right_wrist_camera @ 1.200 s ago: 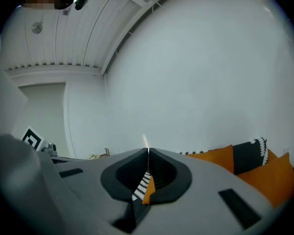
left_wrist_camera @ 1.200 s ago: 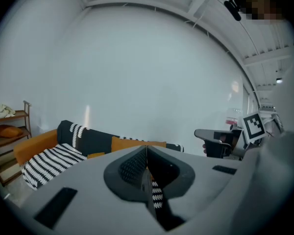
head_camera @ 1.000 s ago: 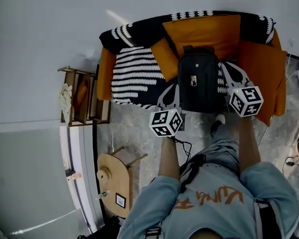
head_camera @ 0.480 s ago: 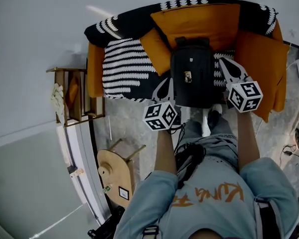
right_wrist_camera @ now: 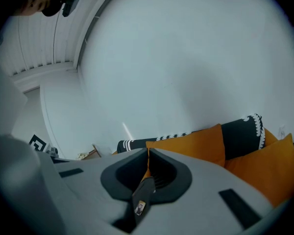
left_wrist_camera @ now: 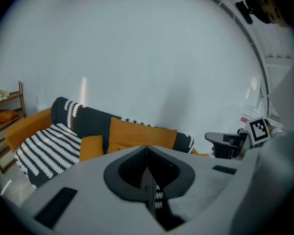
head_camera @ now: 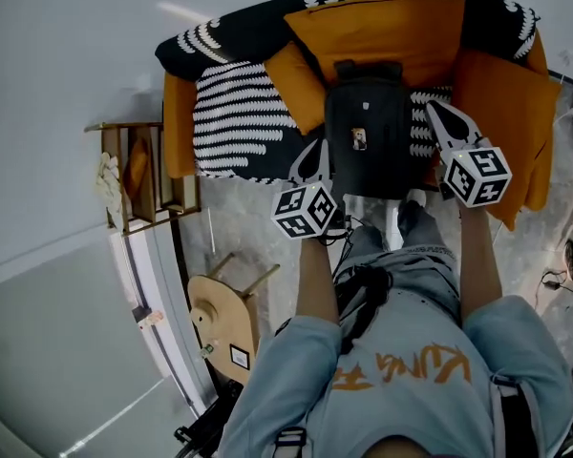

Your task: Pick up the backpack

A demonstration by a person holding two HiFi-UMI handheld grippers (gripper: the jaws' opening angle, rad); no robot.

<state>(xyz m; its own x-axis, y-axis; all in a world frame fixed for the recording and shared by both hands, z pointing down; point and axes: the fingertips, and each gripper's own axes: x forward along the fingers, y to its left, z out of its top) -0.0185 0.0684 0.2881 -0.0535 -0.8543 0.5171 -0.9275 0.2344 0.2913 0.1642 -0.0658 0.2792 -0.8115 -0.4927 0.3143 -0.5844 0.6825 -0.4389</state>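
Note:
The black backpack (head_camera: 368, 127) stands upright on the orange sofa (head_camera: 501, 113), leaning against an orange back cushion (head_camera: 382, 31), with a small tag on its front. My left gripper (head_camera: 316, 157) is shut and empty just left of the backpack's lower side. To the pack's right, my right gripper (head_camera: 438, 114) is also shut and empty. In the left gripper view the jaws (left_wrist_camera: 146, 149) meet in a closed line before the sofa. The right gripper view shows shut jaws (right_wrist_camera: 148, 152), with the backpack (right_wrist_camera: 141, 199) glimpsed below them.
A black-and-white striped blanket (head_camera: 239, 127) covers the sofa's left seat, beside a small orange cushion (head_camera: 301, 84). A wooden shelf (head_camera: 138, 175) stands left of the sofa. A round wooden stool (head_camera: 224, 327) is near my left side, and a cable (head_camera: 358, 227) lies on the floor.
Both grippers have moved forward and lower toward the sofa, coming alongside the backpack's two sides. The jaws stayed shut.

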